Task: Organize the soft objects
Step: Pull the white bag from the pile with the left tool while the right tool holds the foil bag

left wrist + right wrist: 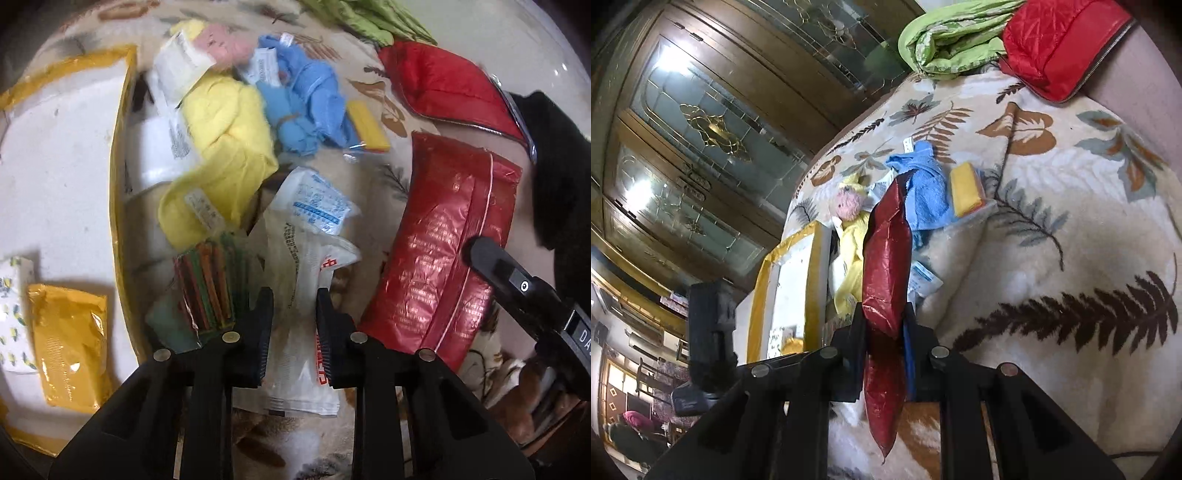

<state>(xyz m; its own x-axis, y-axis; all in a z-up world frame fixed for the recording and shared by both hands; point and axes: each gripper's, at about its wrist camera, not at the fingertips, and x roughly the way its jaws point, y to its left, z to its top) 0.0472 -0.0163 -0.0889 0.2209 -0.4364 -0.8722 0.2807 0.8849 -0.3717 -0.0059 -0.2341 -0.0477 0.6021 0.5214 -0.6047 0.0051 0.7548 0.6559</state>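
A glossy red pouch [886,258], crinkled and edge-on, is hanging over the leaf-print blanket [1052,240], clenched by the right gripper [882,332]. The left gripper [293,314] is hovering released over a white plastic packet [306,266].

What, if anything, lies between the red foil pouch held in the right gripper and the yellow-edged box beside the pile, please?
The yellow cloth and white packets lie between the red foil pouch, clamped in the right gripper, and the yellow-edged box.
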